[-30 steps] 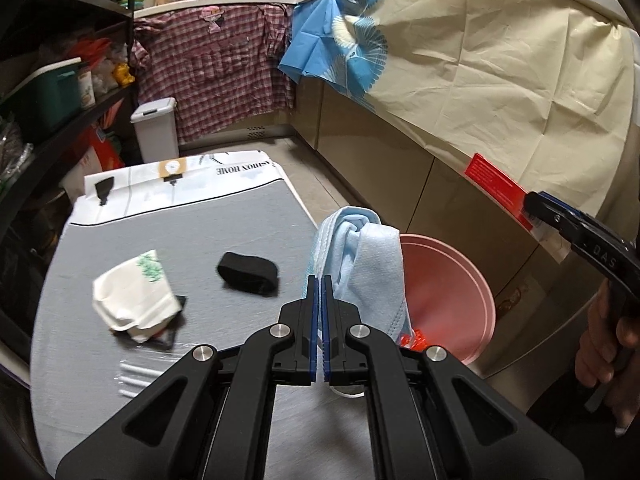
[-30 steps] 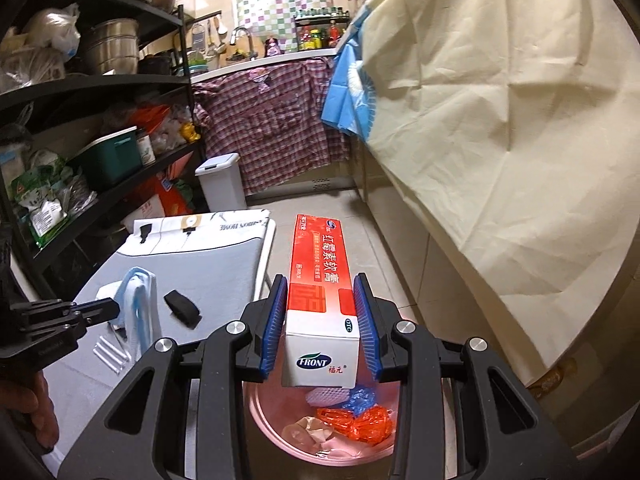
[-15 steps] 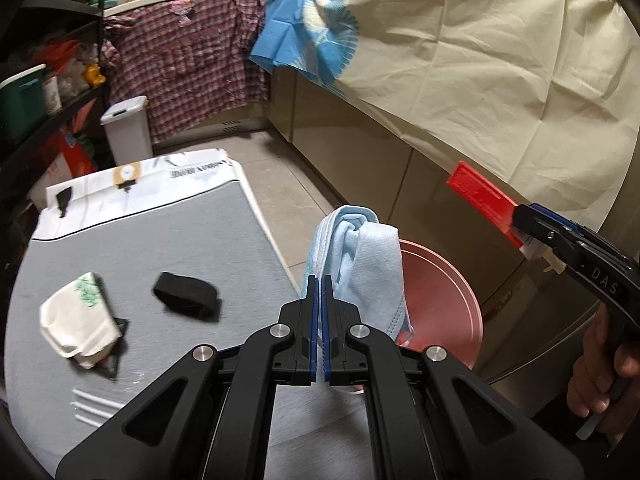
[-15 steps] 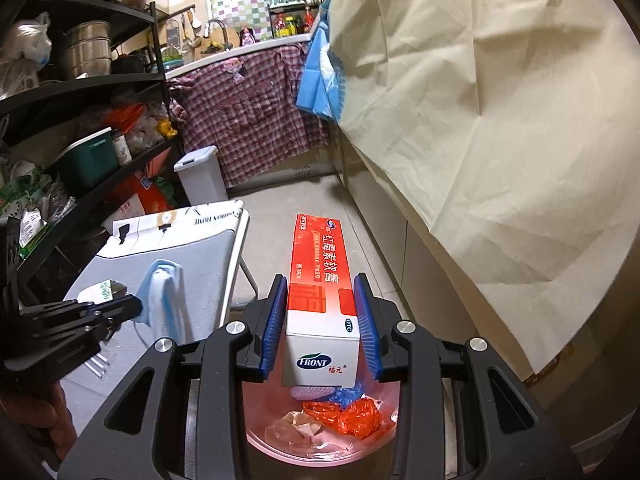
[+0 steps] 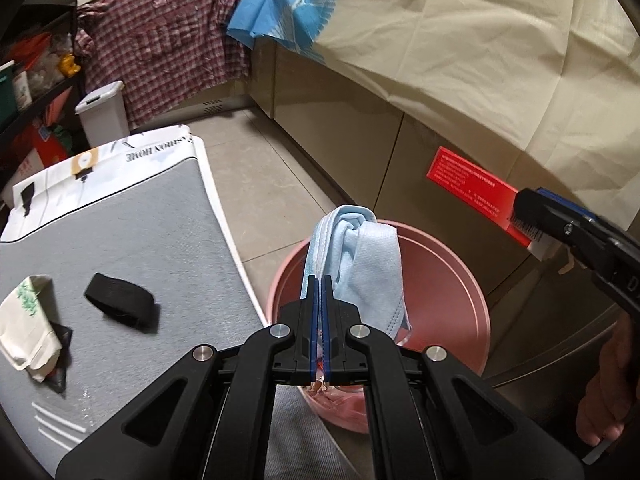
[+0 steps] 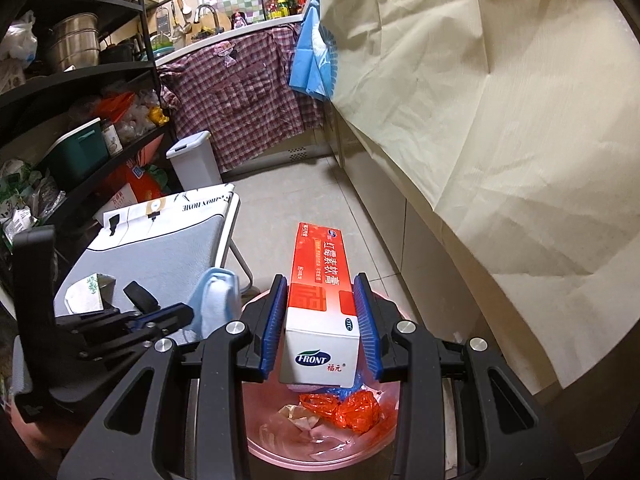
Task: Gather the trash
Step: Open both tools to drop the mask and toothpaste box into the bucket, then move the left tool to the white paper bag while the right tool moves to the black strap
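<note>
My left gripper [image 5: 319, 280] is shut on a crumpled light-blue face mask [image 5: 356, 264], which hangs over the near rim of the pink bin [image 5: 452, 280]. My right gripper [image 6: 320, 284] is shut on a red and white toothpaste box [image 6: 322, 296], held above the same bin [image 6: 320, 444], which holds red plastic and paper scraps. The box [image 5: 476, 194] and right gripper [image 5: 540, 208] also show at the right of the left wrist view; the mask [image 6: 214, 304] and left gripper [image 6: 180, 314] show at the left of the right wrist view.
On the grey ironing board [image 5: 120, 240] lie a black strap [image 5: 120, 300], a crumpled white paper cup [image 5: 28, 320] on a dark wrapper, and clear straws [image 5: 60, 424]. A white pedal bin [image 5: 100, 118] stands beyond. Cabinets draped in cream cloth [image 5: 480, 60] run along the right.
My left gripper has carried the mask rightward off the board until it is over the bin's rim. My right gripper has moved forward with the box and stays above the bin.
</note>
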